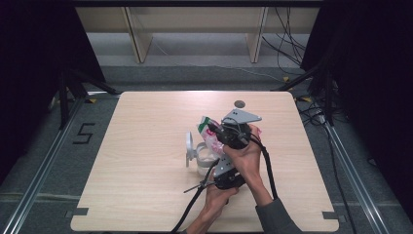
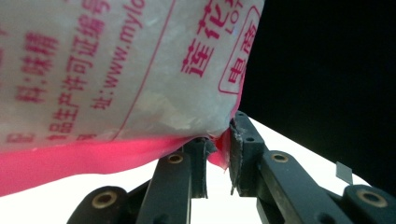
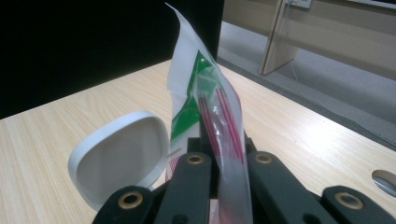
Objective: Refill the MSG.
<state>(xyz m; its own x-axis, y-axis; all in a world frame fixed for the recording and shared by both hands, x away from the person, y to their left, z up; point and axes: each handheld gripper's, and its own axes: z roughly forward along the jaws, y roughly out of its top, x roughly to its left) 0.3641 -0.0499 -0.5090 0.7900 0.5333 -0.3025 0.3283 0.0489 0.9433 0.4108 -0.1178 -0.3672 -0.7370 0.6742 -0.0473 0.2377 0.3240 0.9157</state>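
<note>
Nearest the person, the left gripper (image 1: pixel 220 171) sits low over the table (image 1: pixel 146 195), and in the left gripper view its jaws are nearly closed on a bottom corner of the plastic bag (image 2: pixel 121 70), with just a thin pink fold of film pinched between the pads. That is a small bite. If the bag is tipped or tugged any harder, the slick film could slide out of that corner grip and the full weight would swing onto the other hand.

Just beyond it, the right gripper (image 1: pixel 221 131) holds the same bag (image 1: pixel 208 136) higher up. In the right gripper view its jaws are clamped tight together on the top strip of the bag (image 3: pixel 212 107), which stands up between them with its green and red print. The two grips pull on opposite ends, so a sharp move apart might stretch or tear the film at the seam and spill whatever is inside over the table.

The bag hangs right over a small white container (image 1: pixel 204 163) with its hinged lid (image 1: pixel 189 146) standing open on the left. The lid (image 3: pixel 119 156) is upright and close to the bag in the right gripper view. A swinging bag or a drifting gripper could knock it shut or push the light container aside, and anything poured would then miss the mouth.

Farther off, a small grey disc (image 1: pixel 239 104) lies near the far edge of the table, well apart from the work and unlikely to get in the way
</note>
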